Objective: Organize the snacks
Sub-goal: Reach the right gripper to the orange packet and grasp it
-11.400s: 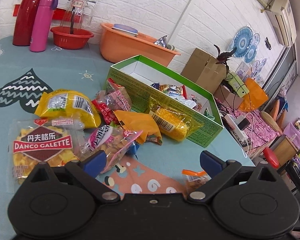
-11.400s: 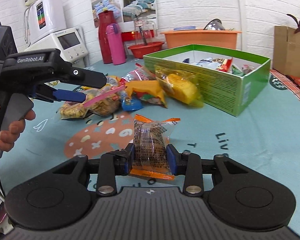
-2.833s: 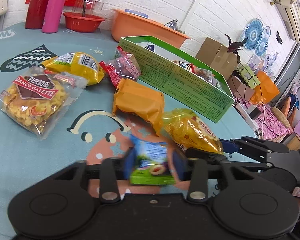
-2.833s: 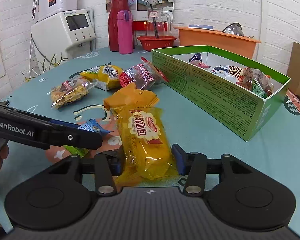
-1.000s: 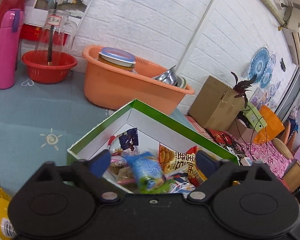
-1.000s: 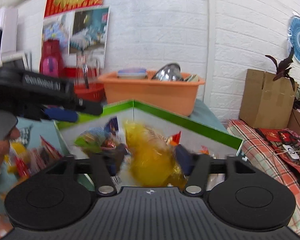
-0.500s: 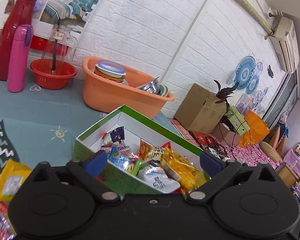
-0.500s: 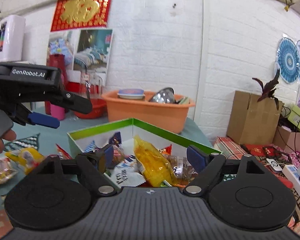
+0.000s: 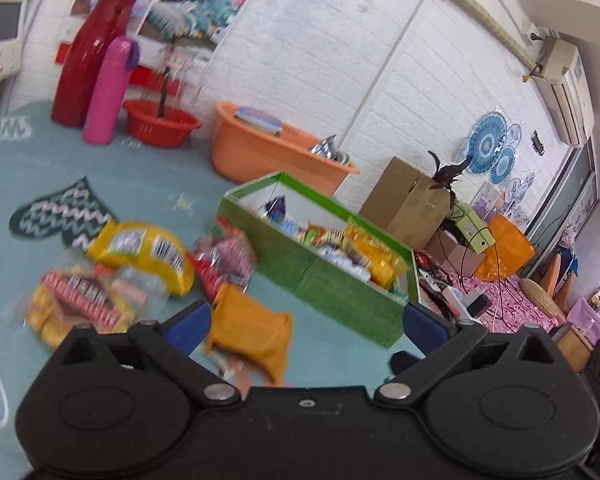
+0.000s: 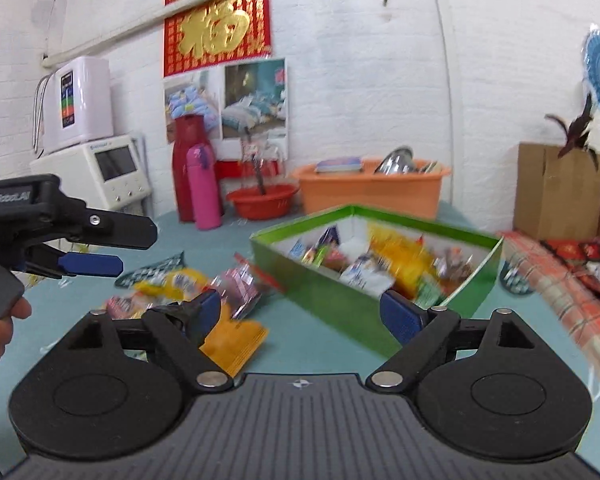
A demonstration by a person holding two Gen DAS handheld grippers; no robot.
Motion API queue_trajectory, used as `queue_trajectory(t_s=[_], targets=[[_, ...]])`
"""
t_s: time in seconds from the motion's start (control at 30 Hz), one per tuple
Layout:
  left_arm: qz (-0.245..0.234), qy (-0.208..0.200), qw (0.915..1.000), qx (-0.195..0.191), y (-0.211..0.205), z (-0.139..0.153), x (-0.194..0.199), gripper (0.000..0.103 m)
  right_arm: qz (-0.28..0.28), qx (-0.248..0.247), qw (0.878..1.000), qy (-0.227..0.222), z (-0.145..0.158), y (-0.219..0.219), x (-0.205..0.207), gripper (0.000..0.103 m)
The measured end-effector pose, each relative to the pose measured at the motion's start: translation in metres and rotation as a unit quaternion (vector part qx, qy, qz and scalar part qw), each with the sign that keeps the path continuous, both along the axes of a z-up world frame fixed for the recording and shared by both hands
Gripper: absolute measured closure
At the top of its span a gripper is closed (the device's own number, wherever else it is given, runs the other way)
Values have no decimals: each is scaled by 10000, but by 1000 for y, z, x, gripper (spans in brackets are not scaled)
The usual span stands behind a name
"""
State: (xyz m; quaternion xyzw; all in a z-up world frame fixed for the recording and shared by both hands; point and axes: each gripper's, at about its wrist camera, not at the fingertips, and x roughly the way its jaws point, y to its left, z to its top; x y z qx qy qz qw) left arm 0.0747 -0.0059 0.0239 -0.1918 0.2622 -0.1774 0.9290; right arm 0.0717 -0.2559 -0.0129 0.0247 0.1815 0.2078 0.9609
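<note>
From my feed, the left claw [image 9: 306, 322] and right claw [image 10: 300, 312] look like matt black plastic with smooth blue pads. The counter [image 9: 100, 176] wears a soft printed cloth. The green box [image 9: 332, 280] reads as matt cardboard, white inside. The orange packet [image 9: 252, 334] and yellow packet [image 9: 144, 250] are glossy crinkled film. The orange tub [image 10: 370, 194] is smooth plastic; the bowl [image 10: 398, 158] in it shiny metal.

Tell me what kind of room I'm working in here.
Probably a lived-in home room, not a lab: a teal patterned tablecloth, thermos flasks, an orange washbasin holding dishes, bedding posters on the white brick wall.
</note>
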Motion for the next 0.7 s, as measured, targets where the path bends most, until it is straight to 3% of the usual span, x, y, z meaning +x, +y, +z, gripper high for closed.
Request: queue_trajectory(t_s=[0.1, 0.3, 0.57, 0.67, 0.7], targets=[[44, 192, 9997, -132, 13, -13, -9, 0, 233, -17, 9987, 444, -17, 16, 5, 0], [335, 198, 9987, -314, 42, -20, -26, 0, 527, 8, 9949, 863, -31, 50, 33, 0], [296, 240, 9983, -434, 54, -23, -28, 0, 562, -132, 9917, 1148, -42, 79, 75, 0], [166, 269, 9983, -483, 52, -26, -26, 0, 749, 177, 9877, 1364, -45, 69, 74, 27], [110, 293, 9982, -512, 50, -27, -23, 0, 783, 172, 9877, 1344, -44, 67, 70, 42]])
